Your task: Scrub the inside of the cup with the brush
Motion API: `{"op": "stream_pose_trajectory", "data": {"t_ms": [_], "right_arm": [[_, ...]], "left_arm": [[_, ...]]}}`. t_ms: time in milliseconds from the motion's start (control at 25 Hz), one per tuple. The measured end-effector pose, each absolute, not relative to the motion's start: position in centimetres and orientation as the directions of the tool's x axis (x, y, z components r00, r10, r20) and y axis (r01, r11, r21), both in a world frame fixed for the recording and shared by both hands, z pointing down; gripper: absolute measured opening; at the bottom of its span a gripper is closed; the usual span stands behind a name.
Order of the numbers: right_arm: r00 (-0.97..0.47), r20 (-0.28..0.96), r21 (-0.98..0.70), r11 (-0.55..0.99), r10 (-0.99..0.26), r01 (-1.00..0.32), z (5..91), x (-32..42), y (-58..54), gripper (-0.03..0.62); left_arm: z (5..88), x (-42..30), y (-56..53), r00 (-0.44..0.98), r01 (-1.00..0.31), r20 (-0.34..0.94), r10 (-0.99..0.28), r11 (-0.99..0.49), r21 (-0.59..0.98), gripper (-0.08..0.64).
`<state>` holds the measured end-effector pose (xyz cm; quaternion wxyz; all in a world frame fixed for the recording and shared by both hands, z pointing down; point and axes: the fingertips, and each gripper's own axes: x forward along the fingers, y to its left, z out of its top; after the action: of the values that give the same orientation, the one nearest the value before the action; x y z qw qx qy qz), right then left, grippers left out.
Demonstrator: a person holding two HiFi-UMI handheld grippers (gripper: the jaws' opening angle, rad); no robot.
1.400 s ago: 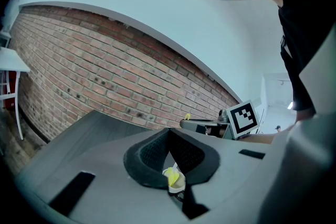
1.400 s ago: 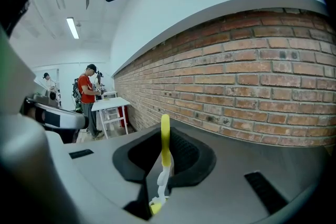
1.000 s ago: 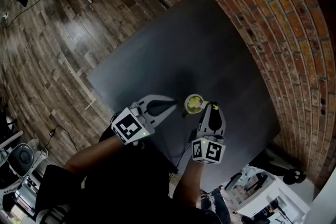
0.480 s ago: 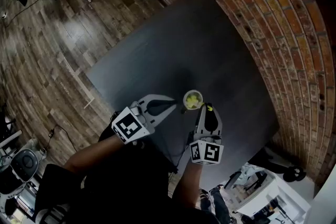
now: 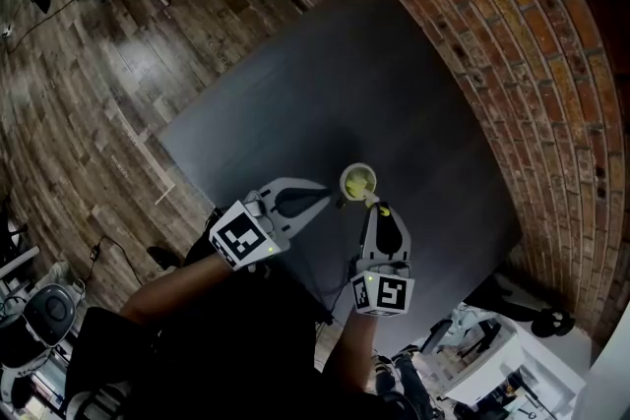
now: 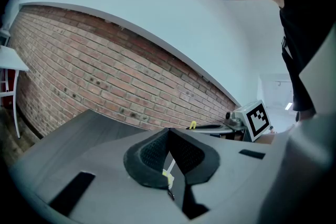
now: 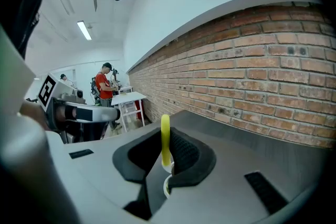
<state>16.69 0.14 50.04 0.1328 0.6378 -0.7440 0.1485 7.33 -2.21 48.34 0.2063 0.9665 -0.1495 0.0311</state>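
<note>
Pale yellow-green cup, yellow brush, dark grey table, red-brown brick wall

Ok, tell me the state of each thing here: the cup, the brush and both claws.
left claw: shut on the rim of the cup.
right claw: shut on the handle of the brush.
cup: upright, mouth up, held at its rim.
brush: gripped by its yellow handle, head apparently down inside the cup.
</note>
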Motion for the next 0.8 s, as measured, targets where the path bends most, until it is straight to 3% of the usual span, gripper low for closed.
{"op": "stream_pose_trajectory", "data": {"t_ms": [800], "right_arm": [[-0.045, 0.46, 0.081, 0.093, -0.887, -0.992, 50.4, 20.2, 2.7, 0.064]], "left_arm": [[48.0, 7.9, -1.6, 0.959, -0.285, 0.112, -0.262, -0.877, 0.387, 0.032]]}}
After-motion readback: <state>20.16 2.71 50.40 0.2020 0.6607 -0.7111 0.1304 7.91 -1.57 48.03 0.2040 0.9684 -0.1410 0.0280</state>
